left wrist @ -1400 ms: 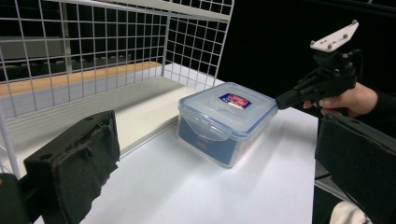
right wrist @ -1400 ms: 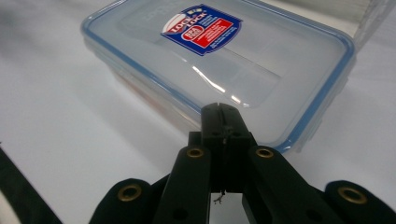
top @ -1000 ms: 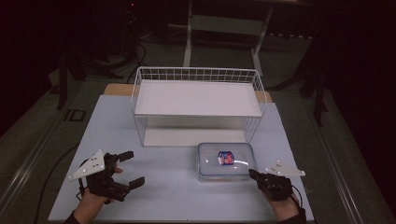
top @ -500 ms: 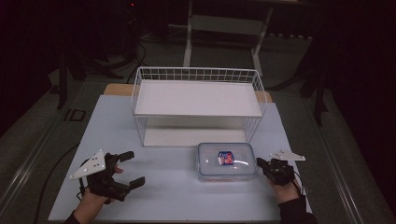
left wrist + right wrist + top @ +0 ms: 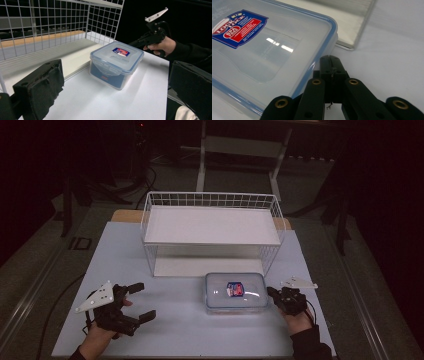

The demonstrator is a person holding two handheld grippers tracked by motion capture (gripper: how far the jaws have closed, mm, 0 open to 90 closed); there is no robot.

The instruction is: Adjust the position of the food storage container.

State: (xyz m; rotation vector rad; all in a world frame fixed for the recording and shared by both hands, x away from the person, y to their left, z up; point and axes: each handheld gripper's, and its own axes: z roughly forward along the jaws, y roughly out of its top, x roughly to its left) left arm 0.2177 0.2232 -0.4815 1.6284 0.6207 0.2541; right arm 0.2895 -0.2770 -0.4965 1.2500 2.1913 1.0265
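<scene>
**Two grippers flank a lidded box**

The clear plastic box [image 5: 235, 292] sits before the white wire rack [image 5: 212, 227]. The right gripper [image 5: 271, 293], jaws together, is just beside its right end. The left gripper [image 5: 141, 301] gapes, well apart.

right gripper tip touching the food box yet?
Cannot tell. In the right gripper view the shut right gripper sits at the side of the food box, but no gap or contact shows plainly.

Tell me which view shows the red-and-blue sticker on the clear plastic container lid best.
The right gripper view: the sticker looms close, lettering legible. The left gripper view shows it small and slanted; the high view shows a tiny patch.
</scene>
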